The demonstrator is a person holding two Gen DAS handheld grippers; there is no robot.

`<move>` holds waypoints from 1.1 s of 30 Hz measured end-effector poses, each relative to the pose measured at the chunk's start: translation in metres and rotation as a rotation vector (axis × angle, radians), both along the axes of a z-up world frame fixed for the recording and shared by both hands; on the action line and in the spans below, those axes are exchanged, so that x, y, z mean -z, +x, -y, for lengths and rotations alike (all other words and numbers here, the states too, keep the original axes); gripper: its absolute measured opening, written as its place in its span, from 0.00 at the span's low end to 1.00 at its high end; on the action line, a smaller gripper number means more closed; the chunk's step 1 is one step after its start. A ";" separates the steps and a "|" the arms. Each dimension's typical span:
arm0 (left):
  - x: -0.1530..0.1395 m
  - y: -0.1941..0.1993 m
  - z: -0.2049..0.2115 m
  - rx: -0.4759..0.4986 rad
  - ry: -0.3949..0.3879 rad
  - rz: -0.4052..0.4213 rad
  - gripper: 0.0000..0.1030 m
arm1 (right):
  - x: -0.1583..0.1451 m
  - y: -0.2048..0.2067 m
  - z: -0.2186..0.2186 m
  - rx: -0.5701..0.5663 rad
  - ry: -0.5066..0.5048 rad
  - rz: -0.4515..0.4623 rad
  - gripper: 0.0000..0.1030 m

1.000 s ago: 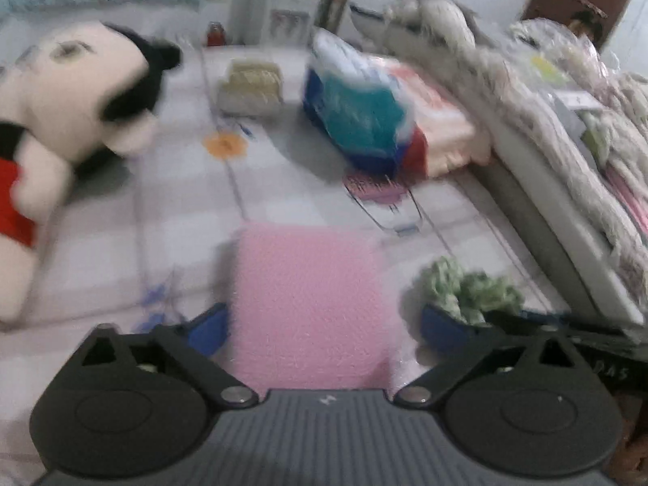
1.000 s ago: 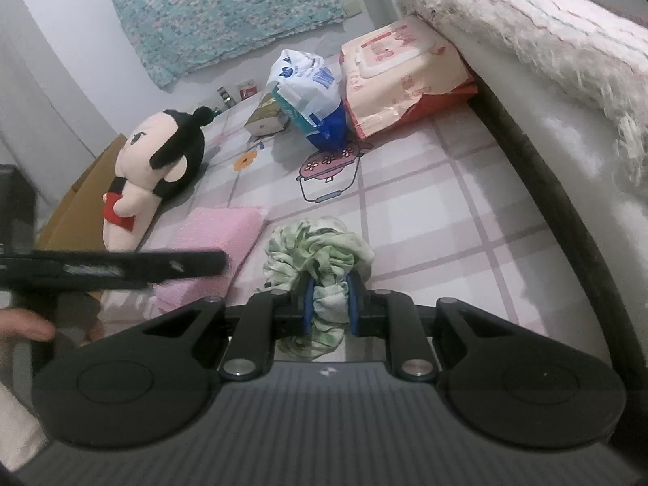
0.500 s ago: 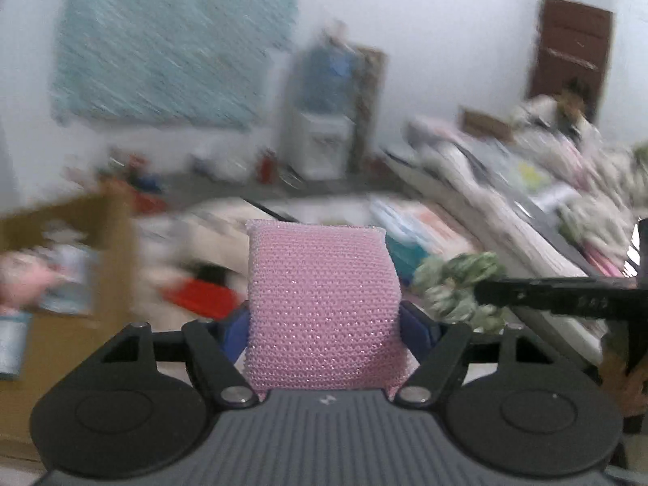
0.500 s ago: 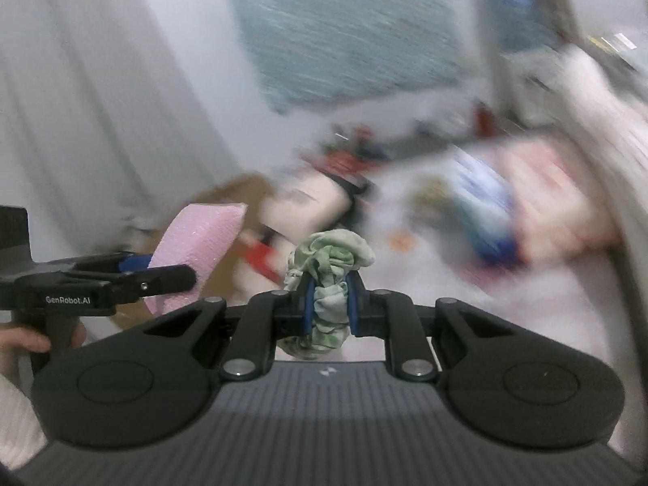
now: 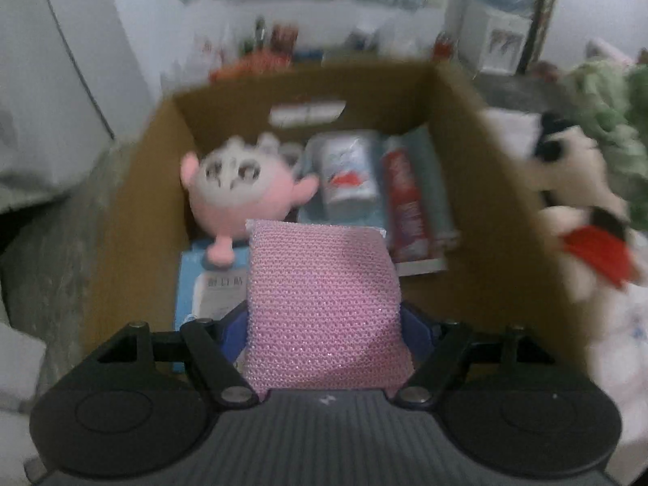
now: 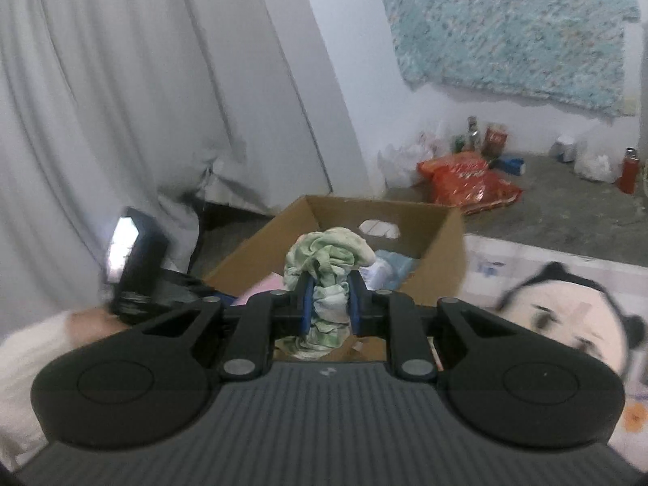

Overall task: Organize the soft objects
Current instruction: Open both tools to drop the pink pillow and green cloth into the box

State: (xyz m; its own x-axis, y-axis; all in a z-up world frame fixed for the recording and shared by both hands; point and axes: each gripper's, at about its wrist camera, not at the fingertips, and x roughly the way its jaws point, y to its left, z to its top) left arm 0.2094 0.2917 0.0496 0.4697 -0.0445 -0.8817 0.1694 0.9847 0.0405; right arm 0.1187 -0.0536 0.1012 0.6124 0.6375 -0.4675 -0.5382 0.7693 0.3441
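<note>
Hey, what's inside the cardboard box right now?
Inside the cardboard box: a pink round plush, a white can-like pack, a red-labelled pack and a blue packet. The held pink sponge covers the rest.

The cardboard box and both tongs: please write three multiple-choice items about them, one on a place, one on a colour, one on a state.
1. Where is the round pink plush toy?
A. inside the cardboard box
B. on the bed
C. in the right tongs

2. What colour is the knitted sponge pad in the left tongs?
A. green
B. pink
C. blue

3. How are the right tongs?
A. open and empty
B. shut on nothing
C. shut on the green scrunchie

Key: 1 A, the toy lies among packets between the box walls. 2 B, the pad is pink. 3 C, the blue pads pinch the green fabric.
</note>
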 end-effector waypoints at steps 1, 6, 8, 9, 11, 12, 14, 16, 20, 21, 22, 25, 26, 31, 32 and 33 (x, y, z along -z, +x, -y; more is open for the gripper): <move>0.009 0.006 -0.008 -0.010 -0.046 -0.019 0.76 | 0.004 0.009 -0.012 -0.009 -0.003 -0.015 0.15; 0.034 0.021 -0.011 -0.005 -0.097 -0.113 0.80 | 0.023 0.030 -0.062 -0.044 -0.056 -0.047 0.15; 0.038 0.025 -0.004 0.008 -0.016 -0.088 0.86 | 0.027 0.034 -0.078 -0.050 -0.069 -0.051 0.15; 0.040 0.025 -0.004 0.005 0.012 -0.091 0.90 | 0.030 0.038 -0.085 -0.052 -0.079 -0.056 0.16; 0.040 0.026 -0.009 -0.007 0.009 -0.098 0.90 | 0.035 0.043 -0.092 -0.062 -0.101 -0.062 0.16; 0.039 0.023 -0.012 -0.003 -0.006 -0.102 0.92 | 0.037 0.046 -0.099 -0.068 -0.118 -0.064 0.16; 0.032 0.015 -0.015 0.013 -0.012 -0.094 0.93 | 0.041 0.048 -0.104 -0.077 -0.155 -0.067 0.16; 0.019 0.001 -0.021 0.009 0.007 -0.055 0.93 | 0.046 0.054 -0.107 -0.090 -0.184 -0.082 0.16; -0.010 -0.034 -0.039 -0.053 0.028 0.042 0.93 | 0.053 0.057 -0.120 -0.148 -0.292 -0.119 0.16; -0.015 -0.044 -0.044 -0.060 0.024 0.061 0.93 | 0.056 0.060 -0.126 -0.164 -0.317 -0.133 0.16; -0.021 -0.054 -0.049 -0.069 0.024 0.076 0.93 | 0.060 0.060 -0.130 -0.195 -0.342 -0.159 0.16; -0.030 -0.076 -0.058 -0.071 0.021 0.096 0.94 | 0.074 0.064 -0.150 -0.286 -0.438 -0.225 0.16; -0.031 -0.081 -0.059 -0.069 0.015 0.096 0.94 | 0.079 0.068 -0.157 -0.310 -0.466 -0.252 0.16; -0.035 -0.093 -0.057 -0.035 0.003 0.095 0.94 | 0.100 0.073 -0.185 -0.298 -0.669 -0.257 0.26; -0.038 -0.096 -0.056 -0.032 0.003 0.099 0.94 | 0.104 0.073 -0.191 -0.326 -0.717 -0.257 0.30; -0.039 -0.097 -0.055 -0.028 0.002 0.100 0.94 | 0.106 0.071 -0.195 -0.345 -0.748 -0.260 0.37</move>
State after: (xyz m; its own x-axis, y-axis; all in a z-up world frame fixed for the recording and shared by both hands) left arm 0.1121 0.3467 0.0886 0.5565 -0.0281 -0.8304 0.1366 0.9889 0.0581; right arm 0.1895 0.1414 -0.0050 0.2563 0.2366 -0.9372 -0.7578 0.6510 -0.0430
